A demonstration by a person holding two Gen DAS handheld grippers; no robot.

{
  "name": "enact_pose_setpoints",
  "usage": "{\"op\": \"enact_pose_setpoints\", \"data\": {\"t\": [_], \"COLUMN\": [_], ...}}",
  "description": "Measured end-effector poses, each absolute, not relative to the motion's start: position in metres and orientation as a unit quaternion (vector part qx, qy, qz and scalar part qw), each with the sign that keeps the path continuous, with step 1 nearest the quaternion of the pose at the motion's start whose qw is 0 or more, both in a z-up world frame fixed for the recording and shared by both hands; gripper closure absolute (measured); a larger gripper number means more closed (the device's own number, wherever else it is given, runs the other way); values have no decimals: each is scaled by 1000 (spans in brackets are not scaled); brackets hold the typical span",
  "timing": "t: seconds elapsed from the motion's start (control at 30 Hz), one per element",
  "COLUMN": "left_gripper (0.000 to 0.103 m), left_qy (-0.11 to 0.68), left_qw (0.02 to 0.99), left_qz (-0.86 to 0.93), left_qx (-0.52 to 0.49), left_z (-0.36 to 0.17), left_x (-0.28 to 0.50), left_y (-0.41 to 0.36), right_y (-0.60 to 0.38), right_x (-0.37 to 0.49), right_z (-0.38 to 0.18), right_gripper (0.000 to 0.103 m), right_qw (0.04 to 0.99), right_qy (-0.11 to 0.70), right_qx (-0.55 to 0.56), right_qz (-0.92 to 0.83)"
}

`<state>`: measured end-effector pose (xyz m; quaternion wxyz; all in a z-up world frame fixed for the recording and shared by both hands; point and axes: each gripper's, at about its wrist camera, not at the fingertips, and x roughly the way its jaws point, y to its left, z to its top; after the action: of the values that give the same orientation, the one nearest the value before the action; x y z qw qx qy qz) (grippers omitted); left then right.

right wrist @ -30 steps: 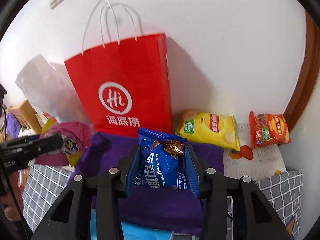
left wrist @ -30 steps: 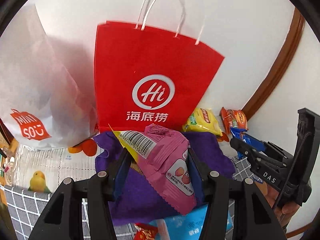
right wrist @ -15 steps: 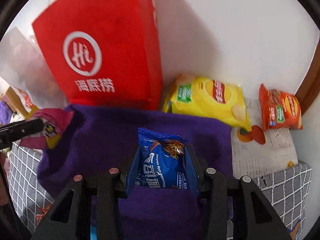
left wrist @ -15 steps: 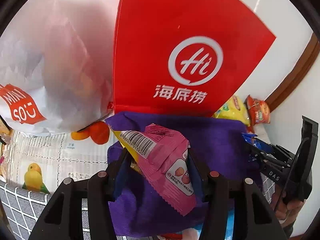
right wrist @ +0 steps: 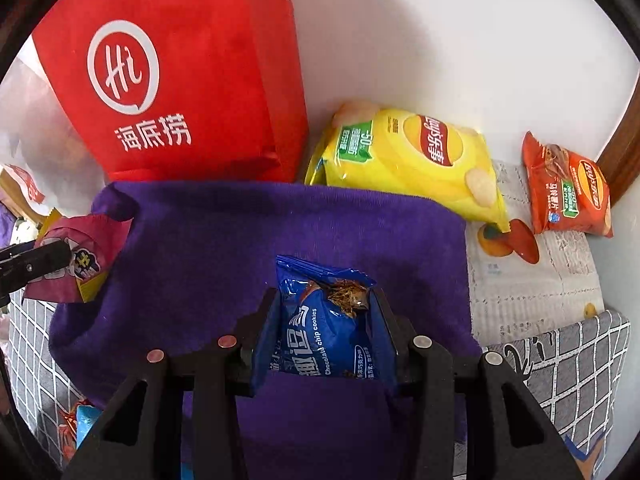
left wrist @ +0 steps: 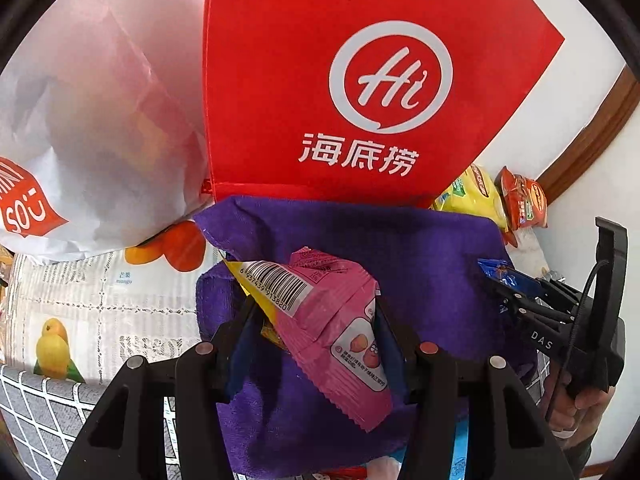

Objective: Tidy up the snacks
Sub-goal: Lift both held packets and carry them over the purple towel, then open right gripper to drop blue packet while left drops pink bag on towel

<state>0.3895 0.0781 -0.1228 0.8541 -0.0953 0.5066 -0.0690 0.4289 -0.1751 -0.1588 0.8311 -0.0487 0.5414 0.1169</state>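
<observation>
White wall (right wrist: 440, 40), purple cloth (right wrist: 280, 232) on checked cover (right wrist: 560, 360), red bag (right wrist: 180, 72).

White wall (right wrist: 440, 40) behind; brown wooden trim (right wrist: 624, 152) at right; grey grid-patterned surface (right wrist: 568, 376) below.

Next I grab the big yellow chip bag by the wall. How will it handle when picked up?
The yellow chip bag looks puffed with air, so probably light and squashy. Its glossy film may slip. Contents likely fragile; pinch the sealed edge as the right tool does the blue cookie packet.
</observation>
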Motion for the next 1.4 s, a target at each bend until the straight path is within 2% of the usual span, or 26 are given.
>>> {"op": "enact_pose_setpoints", "data": {"t": [0.97,1.17,1.4], "left_gripper": [50,50,49], "left_qy": [541,544,546], "left_qw": [833,831,831], "left_qz": [-80,-80,-76], "left_qx": [-82,-78,-76], "left_z": [-144,-146,-146], "left_x": [398,398,399], "left_y": [56,55,56], "right_y": [-163,-160,-157], "right_x": [437,436,429], "right_z": [-180,-178,-166], "right_gripper": [57,55,43], "right_qw": [812,813,822], "right_qy": [568,564,552], "right_qx": [-71,-79,-79], "right_qz": [118,122,120]}}
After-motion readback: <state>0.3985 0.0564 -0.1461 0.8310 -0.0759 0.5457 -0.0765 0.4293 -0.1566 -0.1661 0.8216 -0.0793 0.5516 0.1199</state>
